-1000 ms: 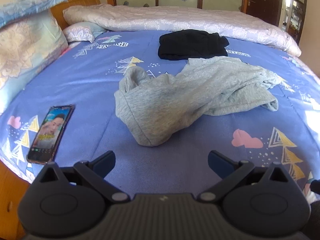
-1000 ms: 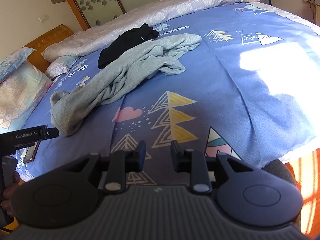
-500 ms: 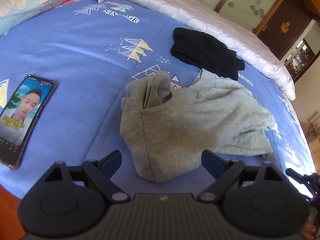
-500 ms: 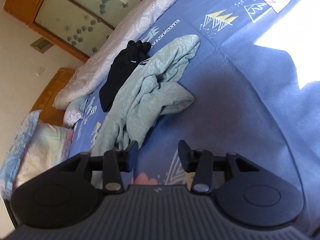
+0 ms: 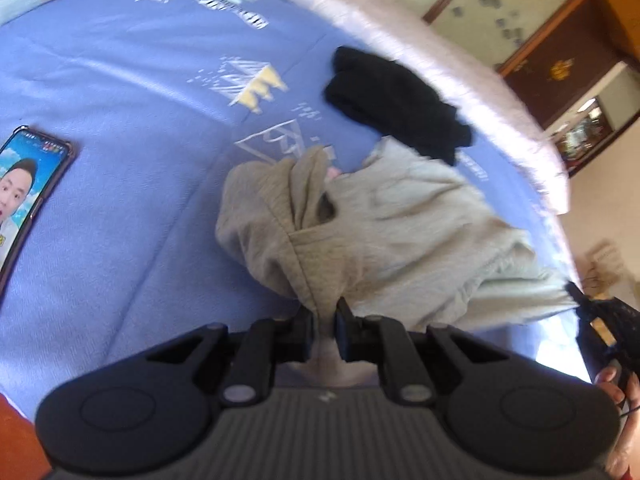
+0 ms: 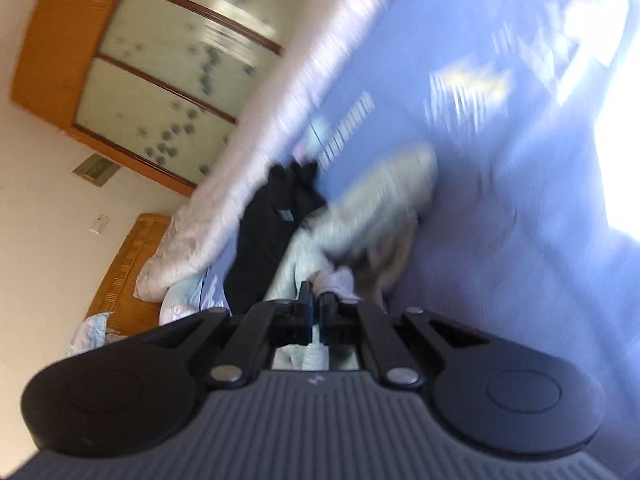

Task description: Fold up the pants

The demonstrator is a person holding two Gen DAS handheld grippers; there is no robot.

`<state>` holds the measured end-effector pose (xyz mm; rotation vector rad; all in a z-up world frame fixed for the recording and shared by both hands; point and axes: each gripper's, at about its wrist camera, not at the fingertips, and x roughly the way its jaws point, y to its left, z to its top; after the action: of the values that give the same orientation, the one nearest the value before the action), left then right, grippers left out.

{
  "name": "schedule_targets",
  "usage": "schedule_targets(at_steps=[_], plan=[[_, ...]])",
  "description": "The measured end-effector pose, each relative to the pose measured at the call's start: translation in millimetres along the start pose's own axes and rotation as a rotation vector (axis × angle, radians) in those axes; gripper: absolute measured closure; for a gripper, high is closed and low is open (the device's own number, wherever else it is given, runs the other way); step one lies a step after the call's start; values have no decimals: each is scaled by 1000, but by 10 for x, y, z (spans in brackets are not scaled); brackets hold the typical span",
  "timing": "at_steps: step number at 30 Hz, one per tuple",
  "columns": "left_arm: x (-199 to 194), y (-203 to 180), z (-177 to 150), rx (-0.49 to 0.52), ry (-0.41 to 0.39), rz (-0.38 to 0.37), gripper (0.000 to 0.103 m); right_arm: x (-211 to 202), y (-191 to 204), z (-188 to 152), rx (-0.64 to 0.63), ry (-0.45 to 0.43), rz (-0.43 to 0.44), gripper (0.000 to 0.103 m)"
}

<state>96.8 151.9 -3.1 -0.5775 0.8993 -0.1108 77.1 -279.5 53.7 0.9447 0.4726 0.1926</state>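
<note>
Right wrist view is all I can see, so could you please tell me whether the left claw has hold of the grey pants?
Observer: Yes, the left claw is shut on an edge of the grey pants.
Operator: Thank you; is anything lying beside them on that side?
Observer: A phone lies flat on the blue sheet, apart from the pants, towards the left of the left wrist view, screen lit.
Operator: Does the cloth there lie flat?
Observer: No, that end is crumpled into a heap.
</note>
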Motion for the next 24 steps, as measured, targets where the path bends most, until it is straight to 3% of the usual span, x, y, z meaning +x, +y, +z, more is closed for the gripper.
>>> schedule_targets(at_steps=[4, 7, 9, 11, 14, 18, 22, 23, 24], plan=[[-115, -71, -130, -16, 22, -88, 92, -1053, 103, 286, -138, -250, -22, 98], [-31, -162, -258, -36, 87, -199, 89, -1712, -20, 403, -143, -388, -62, 98], [50, -278, -335, -19, 129, -213, 69, -1985, -129, 392, -149, -444, -121, 98], [90, -425, -400, 32, 139, -137, 45, -2111, -258, 330, -146, -464, -199, 98], [100, -508, -426, 90, 138, -109, 40, -2090, -565, 198, -75, -424, -262, 98], [52, -315, -336, 22, 87, -49, 20, -1969, -718, 70, -45, -397, -328, 98], [328, -65, -55, -45, 90, 54, 25, -1881, -761, 109, -19, -392, -322, 98], [450, -40, 8, -49, 108, 70, 37, -1835, -768, 174, -22, -390, -320, 98], [589, -21, 55, -60, 139, 69, 64, -1808, -749, 197, -28, -386, -321, 98]])
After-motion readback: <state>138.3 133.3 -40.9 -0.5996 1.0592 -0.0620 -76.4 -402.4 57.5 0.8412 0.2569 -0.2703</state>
